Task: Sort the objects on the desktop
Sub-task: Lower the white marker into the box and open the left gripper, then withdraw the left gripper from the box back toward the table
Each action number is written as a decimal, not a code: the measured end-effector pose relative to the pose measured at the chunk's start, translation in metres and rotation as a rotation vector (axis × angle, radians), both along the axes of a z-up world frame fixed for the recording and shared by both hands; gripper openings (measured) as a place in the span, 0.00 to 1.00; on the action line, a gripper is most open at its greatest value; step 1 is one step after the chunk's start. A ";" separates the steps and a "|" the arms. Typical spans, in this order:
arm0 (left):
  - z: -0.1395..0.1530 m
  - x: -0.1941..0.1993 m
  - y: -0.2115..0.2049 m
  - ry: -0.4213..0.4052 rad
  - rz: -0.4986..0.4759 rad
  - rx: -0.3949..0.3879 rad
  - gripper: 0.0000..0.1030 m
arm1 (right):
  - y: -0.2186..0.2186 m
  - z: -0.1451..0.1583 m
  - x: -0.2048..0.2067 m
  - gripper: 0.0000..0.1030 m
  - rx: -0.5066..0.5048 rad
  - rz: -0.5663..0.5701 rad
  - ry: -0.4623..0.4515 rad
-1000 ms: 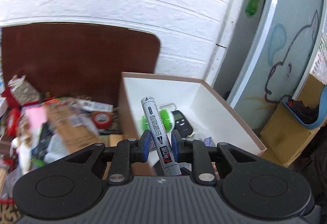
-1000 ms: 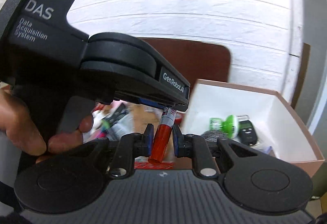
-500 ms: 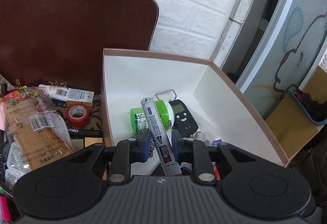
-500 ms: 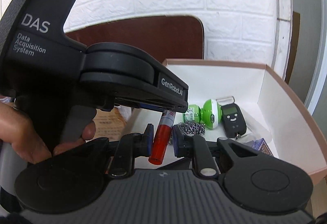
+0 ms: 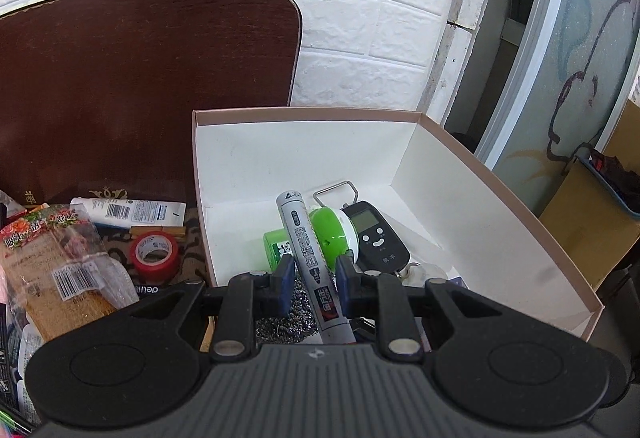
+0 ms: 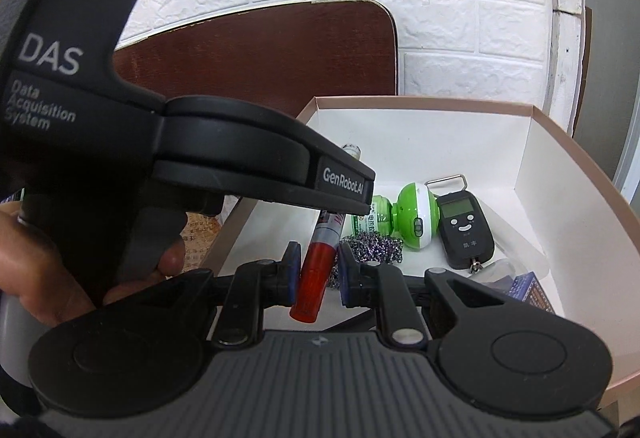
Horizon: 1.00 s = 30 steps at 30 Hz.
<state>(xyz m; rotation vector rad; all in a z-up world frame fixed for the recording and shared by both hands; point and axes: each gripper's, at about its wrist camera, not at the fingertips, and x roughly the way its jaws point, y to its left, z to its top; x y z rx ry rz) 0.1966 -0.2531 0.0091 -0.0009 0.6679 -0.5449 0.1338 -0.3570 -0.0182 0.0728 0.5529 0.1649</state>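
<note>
My left gripper [image 5: 312, 272] is shut on a grey marker [image 5: 298, 234] that sticks forward and upward over the near end of a white box with a pinkish rim [image 5: 500, 174]. My right gripper [image 6: 318, 268] is shut on a red marker [image 6: 316, 274], also over the box's [image 6: 580, 166] near left part. The marker's far end is hidden behind the black housing of the left tool [image 6: 160, 142], which a hand [image 6: 24, 270] holds. Inside the box lie a green round gadget [image 5: 328, 234], a black hanging scale [image 5: 376, 238] and a steel scourer [image 6: 372, 246].
Left of the box on the dark brown table [image 5: 120, 78] lie a red tape roll [image 5: 154, 254], a white tube [image 5: 132, 210] and a snack packet [image 5: 60, 270]. A white brick wall stands behind. A cardboard box [image 5: 580, 222] sits on the floor to the right.
Both grippers have moved forward and down toward the box, which now looks larger and nearer. Each marker stays clamped as before.
</note>
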 end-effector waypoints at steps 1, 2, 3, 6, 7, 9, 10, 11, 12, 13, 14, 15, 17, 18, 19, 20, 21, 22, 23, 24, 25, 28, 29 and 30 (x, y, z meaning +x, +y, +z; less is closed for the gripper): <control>0.000 0.000 0.000 -0.005 -0.004 -0.002 0.28 | -0.001 -0.001 0.002 0.17 0.005 0.000 0.001; 0.000 -0.001 0.000 -0.013 -0.015 -0.003 0.40 | -0.001 -0.002 0.004 0.18 0.011 0.002 0.004; 0.001 -0.002 -0.001 -0.021 -0.026 -0.003 0.47 | -0.002 -0.002 0.004 0.19 0.014 0.002 0.006; 0.005 -0.007 -0.003 -0.048 -0.044 -0.009 0.70 | -0.002 0.000 0.002 0.21 -0.001 -0.012 0.007; 0.006 -0.008 -0.003 -0.054 -0.036 -0.007 0.76 | -0.003 0.000 0.001 0.24 -0.007 -0.025 0.008; 0.008 -0.010 -0.001 -0.061 -0.030 -0.016 0.81 | -0.006 0.001 -0.001 0.44 -0.022 -0.064 0.004; 0.009 -0.010 0.000 -0.059 -0.021 -0.022 0.85 | -0.007 0.002 -0.002 0.47 -0.025 -0.073 0.002; 0.009 -0.011 0.001 -0.056 -0.012 -0.027 0.86 | -0.008 0.002 -0.003 0.48 -0.021 -0.070 0.000; 0.010 -0.011 0.002 -0.053 -0.009 -0.033 0.86 | -0.009 0.003 -0.005 0.49 -0.019 -0.071 -0.002; 0.011 -0.012 0.003 -0.050 -0.006 -0.036 0.86 | -0.009 0.005 -0.007 0.50 -0.023 -0.076 -0.006; 0.012 -0.013 0.003 -0.048 -0.002 -0.037 0.87 | -0.008 0.007 -0.010 0.53 -0.031 -0.083 -0.011; 0.013 -0.015 0.004 -0.050 0.000 -0.038 0.87 | -0.006 0.011 -0.013 0.58 -0.043 -0.092 -0.017; 0.016 -0.019 0.005 -0.060 0.002 -0.036 0.89 | -0.006 0.012 -0.016 0.69 -0.063 -0.114 -0.024; 0.018 -0.021 0.006 -0.065 0.005 -0.037 0.90 | -0.006 0.012 -0.017 0.77 -0.069 -0.130 -0.027; 0.019 -0.024 0.007 -0.070 0.008 -0.041 0.91 | -0.007 0.013 -0.018 0.80 -0.071 -0.142 -0.030; 0.021 -0.026 0.008 -0.075 0.011 -0.045 0.92 | -0.008 0.013 -0.020 0.84 -0.067 -0.146 -0.035; 0.023 -0.027 0.009 -0.077 0.012 -0.047 0.93 | -0.009 0.014 -0.021 0.85 -0.061 -0.146 -0.037; 0.024 -0.029 0.009 -0.078 0.011 -0.048 0.93 | -0.009 0.015 -0.023 0.86 -0.057 -0.147 -0.038; 0.026 -0.031 0.010 -0.080 0.009 -0.049 0.93 | -0.009 0.016 -0.025 0.88 -0.057 -0.150 -0.042; 0.027 -0.034 0.010 -0.083 0.007 -0.049 0.93 | -0.009 0.017 -0.027 0.91 -0.061 -0.154 -0.047; 0.029 -0.037 0.011 -0.088 0.005 -0.050 0.93 | -0.009 0.017 -0.029 0.93 -0.067 -0.160 -0.052; 0.032 -0.045 0.013 -0.110 0.003 -0.047 0.93 | -0.008 0.020 -0.035 0.93 -0.074 -0.162 -0.063; 0.032 -0.048 0.014 -0.115 0.003 -0.045 0.93 | -0.008 0.021 -0.036 0.93 -0.074 -0.162 -0.065; 0.033 -0.050 0.015 -0.119 0.003 -0.044 0.93 | -0.007 0.022 -0.038 0.93 -0.076 -0.163 -0.067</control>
